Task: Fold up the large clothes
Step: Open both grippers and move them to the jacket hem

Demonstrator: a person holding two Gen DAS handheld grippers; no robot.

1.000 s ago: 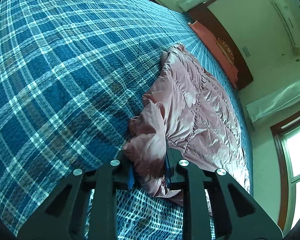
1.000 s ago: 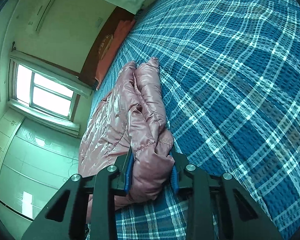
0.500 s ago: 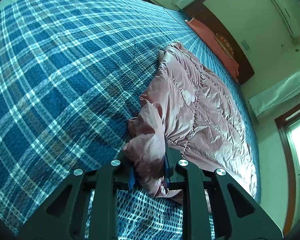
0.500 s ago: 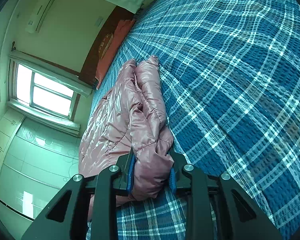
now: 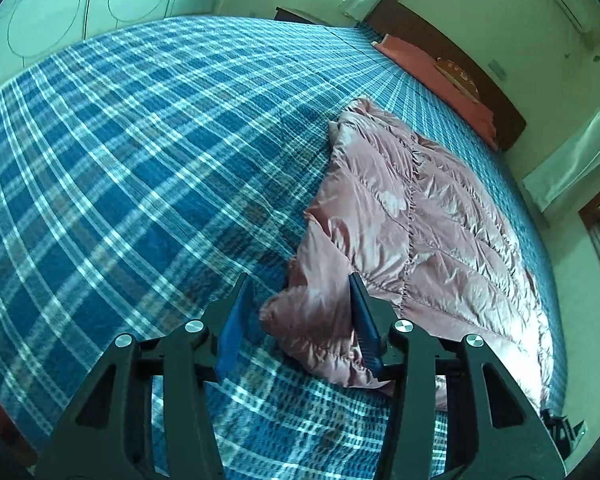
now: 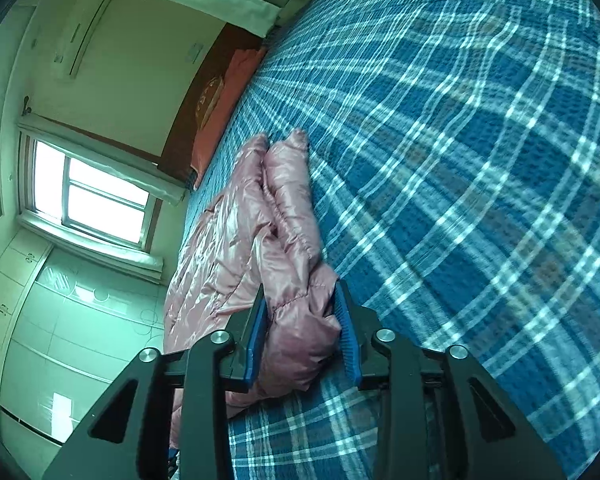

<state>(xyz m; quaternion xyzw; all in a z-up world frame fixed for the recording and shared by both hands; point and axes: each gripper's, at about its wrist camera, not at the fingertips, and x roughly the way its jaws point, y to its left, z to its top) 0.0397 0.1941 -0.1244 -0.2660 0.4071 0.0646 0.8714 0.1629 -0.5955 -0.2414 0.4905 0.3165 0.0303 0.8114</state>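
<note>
A pink quilted down jacket (image 5: 416,236) lies on the blue plaid bedspread (image 5: 140,152), doubled over lengthwise. My left gripper (image 5: 298,290) is open, its blue pads standing on either side of a loose jacket corner that rests on the bed. In the right wrist view the jacket (image 6: 260,216) stretches away toward the headboard. My right gripper (image 6: 300,294) stands around a bunched jacket end; its pads sit close against the fabric, slightly spread.
A salmon pillow (image 5: 440,76) lies against the dark wooden headboard (image 5: 460,68) at the far end. White wardrobes (image 6: 60,320) and a window (image 6: 96,196) stand beyond the bed's side. The bedspread (image 6: 460,160) extends wide beside the jacket.
My left gripper has opened and let go of the jacket corner, which now rests on the bed. My right gripper's pads have spread slightly around the bunched end.
</note>
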